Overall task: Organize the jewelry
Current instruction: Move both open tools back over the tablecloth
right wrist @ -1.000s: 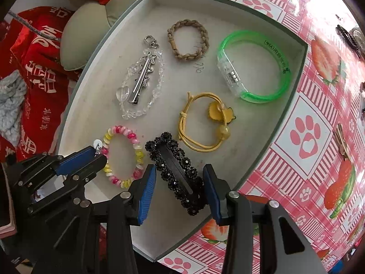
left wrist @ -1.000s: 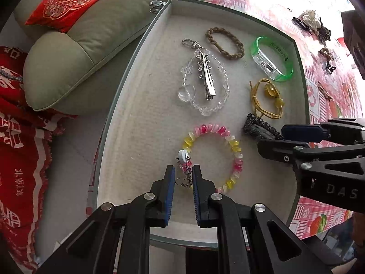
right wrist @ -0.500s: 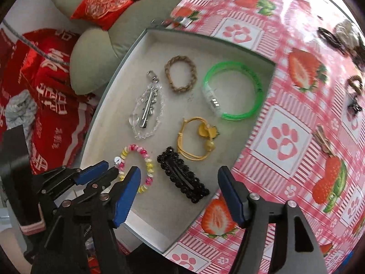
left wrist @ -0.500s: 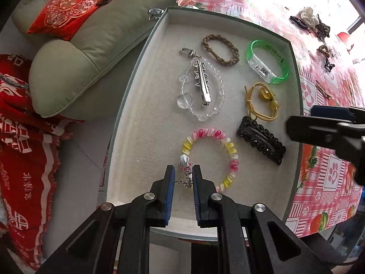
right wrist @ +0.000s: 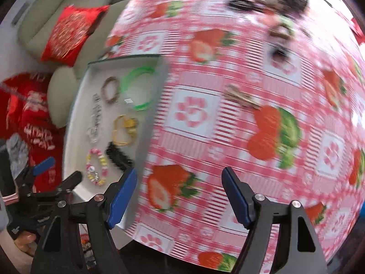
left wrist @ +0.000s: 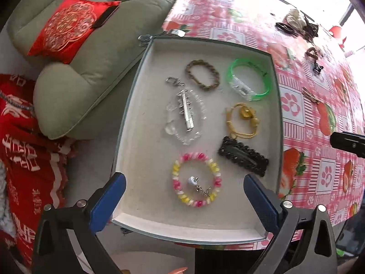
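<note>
A white-lined tray (left wrist: 146,141) holds a pink and yellow bead bracelet (left wrist: 196,179), a black hair clip (left wrist: 243,156), a yellow cord tie (left wrist: 243,119), a green bangle (left wrist: 249,78), a brown braided band (left wrist: 202,75) and a clear bead bracelet with a silver clip (left wrist: 186,116). My left gripper (left wrist: 184,196) is open and empty above the tray's near edge, over the bead bracelet. My right gripper (right wrist: 180,194) is open and empty over the tablecloth, right of the tray (right wrist: 150,123). The right view is blurred.
Loose hair accessories lie on the strawberry tablecloth (left wrist: 303,123) at the far right (left wrist: 296,24), and a brown clip (right wrist: 241,98) lies ahead of the right gripper. A green sofa with a red cushion (left wrist: 68,29) stands left of the tray.
My left gripper has opened and let go of the bead bracelet's charm, then pulled back. My right gripper has swung right, away from the tray and out over the tablecloth.
</note>
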The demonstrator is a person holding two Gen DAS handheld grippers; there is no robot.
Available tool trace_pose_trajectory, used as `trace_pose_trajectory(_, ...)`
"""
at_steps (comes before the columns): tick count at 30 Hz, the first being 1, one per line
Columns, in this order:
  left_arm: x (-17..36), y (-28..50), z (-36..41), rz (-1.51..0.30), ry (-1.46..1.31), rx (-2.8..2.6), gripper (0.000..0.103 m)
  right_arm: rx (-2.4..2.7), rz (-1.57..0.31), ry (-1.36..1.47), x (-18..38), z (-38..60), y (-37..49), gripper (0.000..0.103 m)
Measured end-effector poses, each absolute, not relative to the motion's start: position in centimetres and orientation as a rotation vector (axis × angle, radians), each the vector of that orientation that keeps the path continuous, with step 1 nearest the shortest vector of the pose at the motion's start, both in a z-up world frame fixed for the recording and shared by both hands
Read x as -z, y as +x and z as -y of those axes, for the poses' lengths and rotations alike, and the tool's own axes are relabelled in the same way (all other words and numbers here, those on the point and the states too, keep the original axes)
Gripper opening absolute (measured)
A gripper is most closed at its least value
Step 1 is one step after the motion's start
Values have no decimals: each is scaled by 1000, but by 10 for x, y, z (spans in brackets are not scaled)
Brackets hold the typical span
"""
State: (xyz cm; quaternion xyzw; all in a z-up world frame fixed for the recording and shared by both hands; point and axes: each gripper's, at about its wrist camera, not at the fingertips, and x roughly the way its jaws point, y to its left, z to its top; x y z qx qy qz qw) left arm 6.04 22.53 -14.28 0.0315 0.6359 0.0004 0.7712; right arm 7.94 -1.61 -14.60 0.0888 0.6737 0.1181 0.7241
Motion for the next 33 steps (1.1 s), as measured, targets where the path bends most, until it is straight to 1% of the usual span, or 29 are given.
trace_pose_trajectory(5,131,74,-206,-1350,100,50,103,-143,-1481,273,150,64,73,80)
trace_pose_trajectory(10,119,89,-165,-1334,131,103,103,-64,-1460,338,147,108,81,80)
trace_pose_trajectory(16,119,107,-113,-1372,91,125,103,-54,-1434,362,144,145,105,80)
trace_pose_trajectory(25,139,134,-40,-1411,-1,121,103,-105,-1425,354,151,172,157,79)
trace_pose_trajectory(33,169,155,-15,-1411,-35,28,103,-192,-1430,293,170,169,210,80)
